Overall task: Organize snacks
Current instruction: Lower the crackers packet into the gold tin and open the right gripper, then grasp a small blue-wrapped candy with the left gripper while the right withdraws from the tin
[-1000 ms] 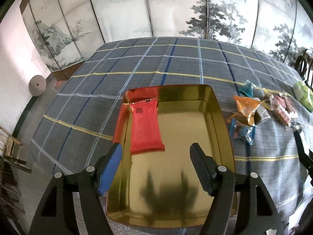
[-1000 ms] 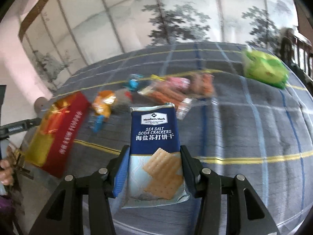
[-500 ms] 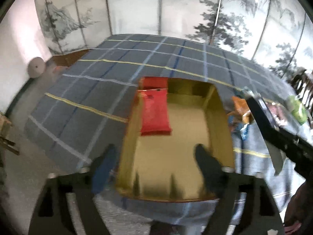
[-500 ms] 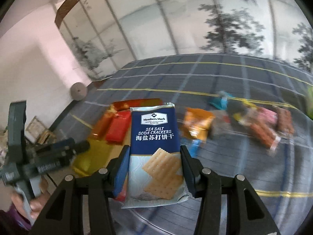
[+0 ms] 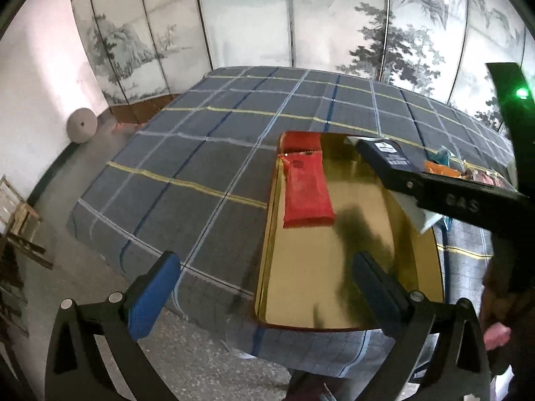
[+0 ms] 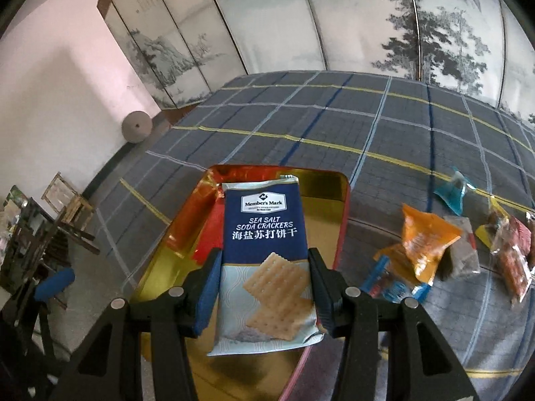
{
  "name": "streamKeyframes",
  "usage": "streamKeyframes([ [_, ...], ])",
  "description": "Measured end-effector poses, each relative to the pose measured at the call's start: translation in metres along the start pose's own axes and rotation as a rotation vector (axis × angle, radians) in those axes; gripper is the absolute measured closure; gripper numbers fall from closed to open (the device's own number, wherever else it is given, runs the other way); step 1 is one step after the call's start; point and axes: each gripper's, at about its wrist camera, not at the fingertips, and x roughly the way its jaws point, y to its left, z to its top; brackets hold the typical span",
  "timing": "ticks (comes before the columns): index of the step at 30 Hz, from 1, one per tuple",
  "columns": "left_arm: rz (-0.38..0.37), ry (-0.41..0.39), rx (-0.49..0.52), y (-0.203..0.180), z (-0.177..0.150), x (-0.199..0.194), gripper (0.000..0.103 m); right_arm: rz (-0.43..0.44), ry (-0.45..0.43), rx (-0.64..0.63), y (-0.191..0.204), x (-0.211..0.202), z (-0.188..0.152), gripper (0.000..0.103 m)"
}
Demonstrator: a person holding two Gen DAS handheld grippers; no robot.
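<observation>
A gold tin tray [image 5: 334, 287] with red sides sits at the near edge of the plaid-covered table; it also shows in the right wrist view [image 6: 321, 193]. A red snack packet [image 5: 306, 190] lies in its far left part. My left gripper [image 5: 267, 294] is open and empty, held back over the tray's near left edge. My right gripper [image 6: 264, 284] is shut on a blue soda cracker pack [image 6: 267, 247] and holds it above the tray. The right gripper with the pack [image 5: 394, 160] shows in the left wrist view over the tray's right side.
Loose snacks lie on the cloth right of the tray: an orange packet [image 6: 424, 244], a small blue packet [image 6: 451, 190], a grey packet [image 6: 463, 254], clear-wrapped red snacks [image 6: 511, 257]. A painted folding screen stands behind the table. Wooden chairs [image 6: 50, 220] stand on the floor at left.
My right gripper has swung left with the cracker pack from the loose snacks to above the tray. My left gripper has pulled back and to the left, still open.
</observation>
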Motion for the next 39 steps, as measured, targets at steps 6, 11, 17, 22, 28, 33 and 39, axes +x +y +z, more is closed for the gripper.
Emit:
streamKeyframes([
  [6, -0.014, 0.018, -0.026, 0.012, -0.003, 0.008, 0.002, -0.022, 0.032, 0.017, 0.005, 0.026, 0.007, 0.052],
  [11, -0.019, 0.028, -0.037, 0.02, -0.005, 0.013, 0.002, -0.041, 0.047, 0.024, 0.007, 0.041, 0.009, 0.052],
  [17, -0.024, 0.037, -0.042, 0.026, -0.007, 0.017, 0.002, -0.08, 0.059, 0.031, 0.007, 0.055, 0.009, 0.052],
  [22, -0.024, 0.041, -0.045, 0.03, -0.009, 0.019, 0.002, -0.121, 0.051, 0.011, 0.012, 0.06, 0.011, 0.052],
  [28, -0.024, 0.044, -0.04, 0.03, -0.011, 0.02, 0.002, -0.124, 0.028, -0.006, 0.017, 0.056, 0.012, 0.051],
  [33, -0.028, 0.042, -0.024, 0.029, -0.014, 0.019, 0.002, -0.067, -0.028, 0.026, 0.012, 0.039, 0.007, 0.051],
  [39, -0.057, 0.015, 0.057, 0.016, -0.018, 0.006, 0.002, -0.093, -0.184, 0.029, -0.023, -0.031, -0.033, 0.051],
])
